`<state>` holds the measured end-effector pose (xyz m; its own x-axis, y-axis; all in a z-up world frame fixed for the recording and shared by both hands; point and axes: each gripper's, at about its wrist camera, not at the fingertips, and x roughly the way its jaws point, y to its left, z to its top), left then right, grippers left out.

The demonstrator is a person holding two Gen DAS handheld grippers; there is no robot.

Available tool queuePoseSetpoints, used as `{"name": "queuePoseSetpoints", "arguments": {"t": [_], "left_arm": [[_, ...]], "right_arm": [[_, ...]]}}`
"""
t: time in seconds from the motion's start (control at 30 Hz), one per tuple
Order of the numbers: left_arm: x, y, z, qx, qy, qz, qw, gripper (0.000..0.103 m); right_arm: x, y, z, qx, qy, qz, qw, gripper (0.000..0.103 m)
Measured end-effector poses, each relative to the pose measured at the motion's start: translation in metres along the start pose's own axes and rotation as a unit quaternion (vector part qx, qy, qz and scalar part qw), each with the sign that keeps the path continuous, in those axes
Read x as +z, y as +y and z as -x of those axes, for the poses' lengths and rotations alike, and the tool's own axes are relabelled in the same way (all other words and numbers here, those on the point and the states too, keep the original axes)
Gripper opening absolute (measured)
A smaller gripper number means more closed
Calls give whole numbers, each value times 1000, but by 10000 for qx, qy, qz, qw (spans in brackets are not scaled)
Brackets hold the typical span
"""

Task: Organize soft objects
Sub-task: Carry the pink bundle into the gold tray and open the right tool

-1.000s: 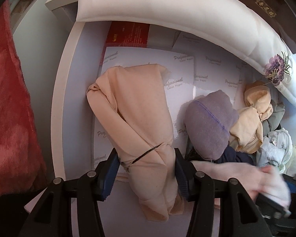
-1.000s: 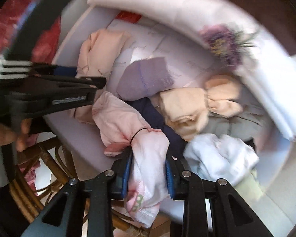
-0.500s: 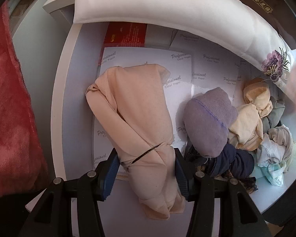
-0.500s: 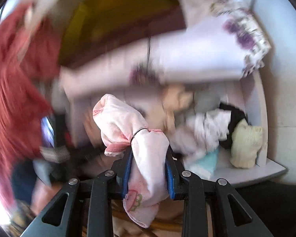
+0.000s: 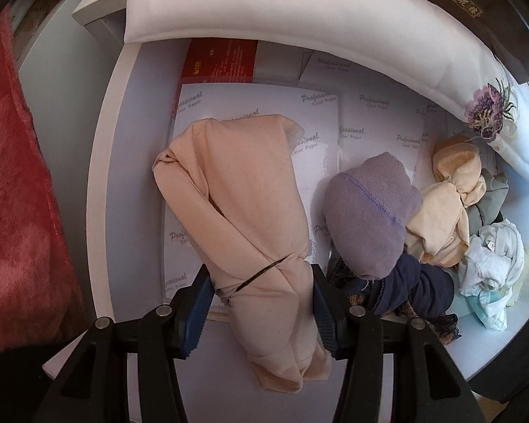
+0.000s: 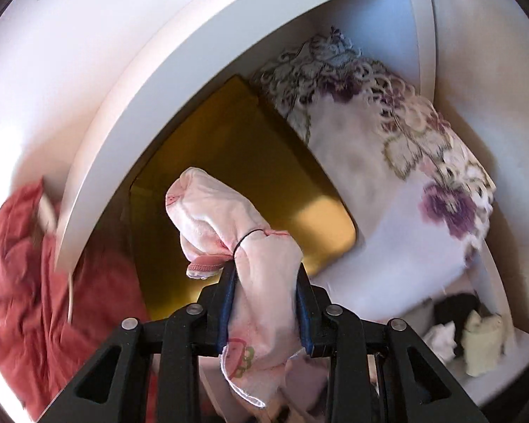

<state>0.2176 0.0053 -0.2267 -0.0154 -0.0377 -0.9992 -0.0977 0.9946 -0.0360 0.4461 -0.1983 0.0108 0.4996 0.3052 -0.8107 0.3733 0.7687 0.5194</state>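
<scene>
Left fingers grip peach bundle | right fingers grip pink bundle

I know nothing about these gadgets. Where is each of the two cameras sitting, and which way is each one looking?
Left wrist: sits on the left claw, looks down on a white shelf; its black fingers clamp a peach cloth bundle.
Right wrist: sits on the right claw, tilted toward a shelf compartment with a yellow box; its fingers clamp a pink cloth bundle.
Shared: the flowered white bedding and red fabric show in both. No hand or sleeve shows.
</scene>
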Motion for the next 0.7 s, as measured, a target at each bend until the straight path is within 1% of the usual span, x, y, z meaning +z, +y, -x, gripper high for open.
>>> {"name": "queuePoseSetpoints", "arguments": {"t": [0.1, 0.2, 0.3, 0.37, 0.43, 0.57, 0.63, 0.7], "left_arm": [[1, 0, 1, -28, 14, 26, 10000, 53], [1, 1, 1, -40, 20, 51, 10000, 53], [1, 2, 1, -66, 29, 68, 10000, 53], [1, 2, 1, -93, 36, 83, 9999, 53], [0, 1, 1, -88, 37, 77, 9999, 53], [0, -2, 1, -79, 33, 50, 10000, 53], [0, -3, 1, -79, 31, 48, 10000, 53], [-1, -3, 1, -88, 30, 69, 9999, 53]], "right_arm": [[14, 7, -14, -145, -186, -101, 9997, 32], [28, 1, -24, -273, -255, -217, 9991, 32], [37, -3, -42, -496, -320, -261, 9979, 34], [39, -4, -46, -719, -394, -153, 9965, 37], [39, -5, -49, -891, -460, -53, 9949, 40], [32, -11, -55, -1061, -390, 110, 9935, 40], [22, -8, -50, -1180, -473, 351, 9913, 41], [16, -8, -48, -1096, -434, 406, 9922, 41]]}}
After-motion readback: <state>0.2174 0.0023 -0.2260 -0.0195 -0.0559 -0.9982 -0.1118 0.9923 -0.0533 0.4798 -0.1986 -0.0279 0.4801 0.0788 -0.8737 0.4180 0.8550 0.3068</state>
